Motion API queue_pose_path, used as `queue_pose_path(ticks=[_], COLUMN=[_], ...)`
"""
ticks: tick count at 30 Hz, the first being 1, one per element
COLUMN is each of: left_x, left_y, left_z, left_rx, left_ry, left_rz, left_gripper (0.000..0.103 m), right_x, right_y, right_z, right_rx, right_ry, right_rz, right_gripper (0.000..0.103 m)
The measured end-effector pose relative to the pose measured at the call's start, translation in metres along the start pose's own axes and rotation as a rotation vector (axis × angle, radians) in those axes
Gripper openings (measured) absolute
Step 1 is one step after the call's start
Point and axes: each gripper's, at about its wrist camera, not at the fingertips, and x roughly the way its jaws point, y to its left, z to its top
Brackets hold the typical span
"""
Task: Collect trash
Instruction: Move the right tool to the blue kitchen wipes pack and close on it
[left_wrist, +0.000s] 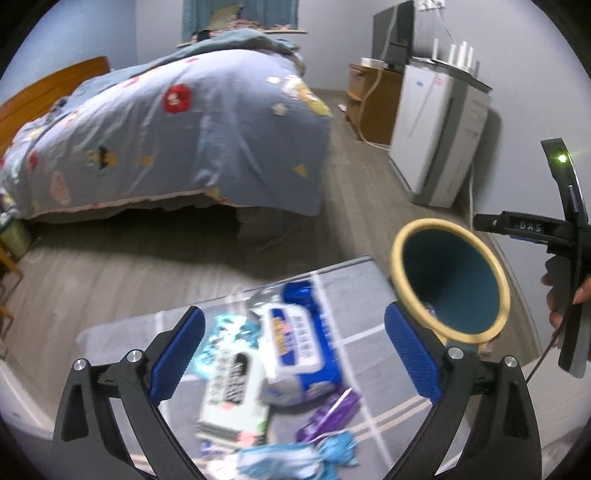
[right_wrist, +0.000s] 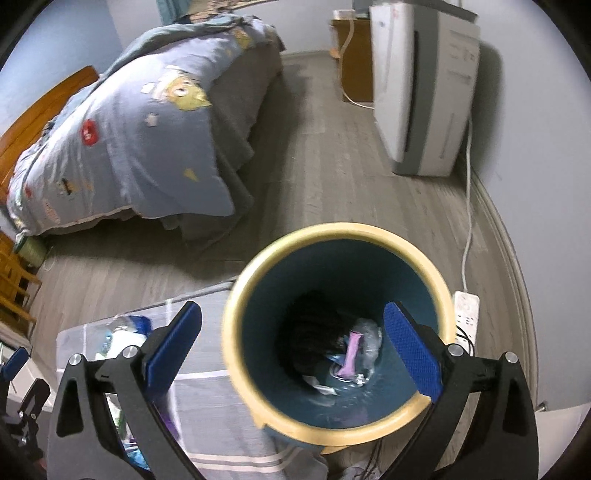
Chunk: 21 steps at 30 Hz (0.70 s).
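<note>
My left gripper (left_wrist: 295, 354) is open and empty above a grey cloth-covered surface (left_wrist: 354, 273) strewn with trash: a blue and white wipes pack (left_wrist: 299, 347), a green and white packet (left_wrist: 236, 398), a purple wrapper (left_wrist: 328, 413) and a light blue wrapper (left_wrist: 295, 458). A teal bin with a yellow rim (left_wrist: 450, 280) stands to the right. My right gripper (right_wrist: 291, 354) is open and empty over the bin (right_wrist: 332, 332), which holds a pink wrapper (right_wrist: 351, 354), clear plastic (right_wrist: 369, 339) and something dark.
A bed with a blue patterned duvet (left_wrist: 177, 129) stands beyond the grey floor. A white appliance (left_wrist: 436, 129) and a wooden cabinet (left_wrist: 373, 99) line the right wall. A white power strip (right_wrist: 466, 314) and its cord lie beside the bin.
</note>
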Motion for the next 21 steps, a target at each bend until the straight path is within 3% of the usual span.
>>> queue_pose_path(ticks=[11, 21], left_x=[-0.036, -0.022], left_y=[0.059, 0.103], left_z=[-0.033, -0.06], left_rx=[-0.039, -0.063], left_ry=[0.014, 0.056], left_rz=[0.092, 0.147], left_gripper=[0.097, 0.097], right_x=[-0.005, 0.021], right_y=[0.077, 0.148], right_z=[-0.016, -0.043], right_rx=[-0.108, -0.252], right_ry=[0.032, 0.113], right_rz=[0.093, 0.097], right_gripper=[0.097, 0.097])
